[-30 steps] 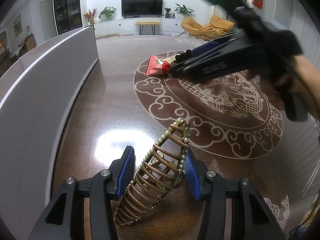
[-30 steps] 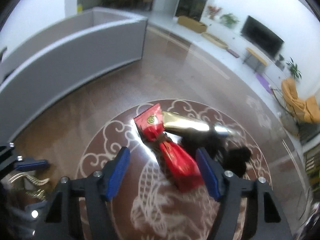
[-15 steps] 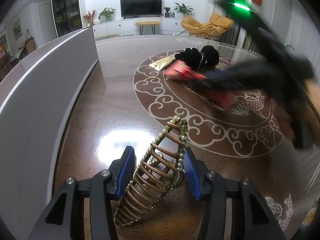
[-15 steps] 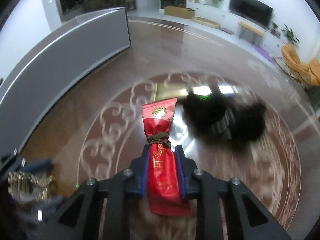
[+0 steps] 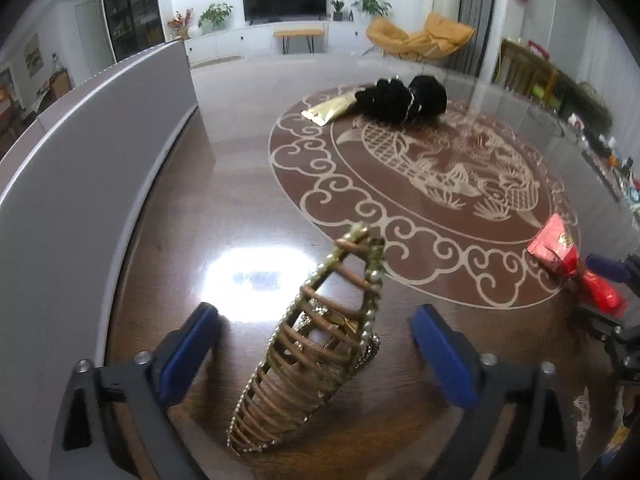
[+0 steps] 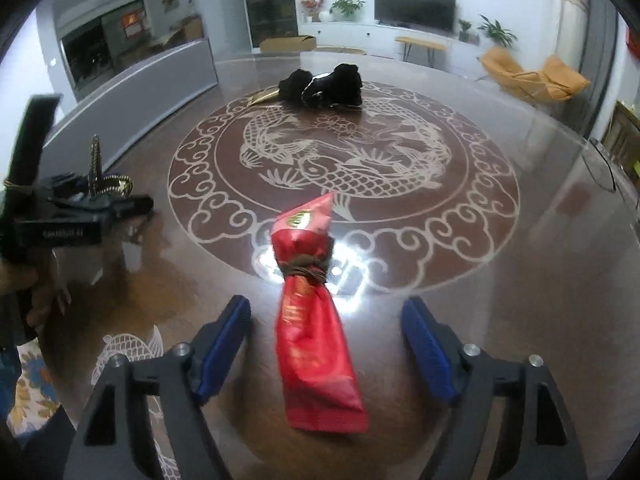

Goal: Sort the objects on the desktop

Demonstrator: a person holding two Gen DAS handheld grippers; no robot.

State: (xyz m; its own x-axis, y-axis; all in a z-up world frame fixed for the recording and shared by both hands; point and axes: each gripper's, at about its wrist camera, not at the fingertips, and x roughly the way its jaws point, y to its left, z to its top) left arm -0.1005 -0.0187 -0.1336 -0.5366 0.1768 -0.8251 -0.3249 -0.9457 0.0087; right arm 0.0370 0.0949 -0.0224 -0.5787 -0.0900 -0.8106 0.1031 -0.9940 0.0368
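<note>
Left wrist view: the left gripper (image 5: 316,354) jaws have just been opening and stand wide, clear of the gold hair clip (image 5: 316,364) between them on the table (image 5: 224,200). Right wrist view: the right gripper (image 6: 326,346) jaws have just been opening too, the red packet (image 6: 312,320) lying loose between them; black gloves (image 6: 324,86) lie at 12 o'clock.

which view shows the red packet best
The right wrist view: the red packet lies whole and central between the open right gripper's blue pads, its tied neck and gold seal plain. The left wrist view catches it only small at the right edge, partly hidden by the right gripper.
</note>
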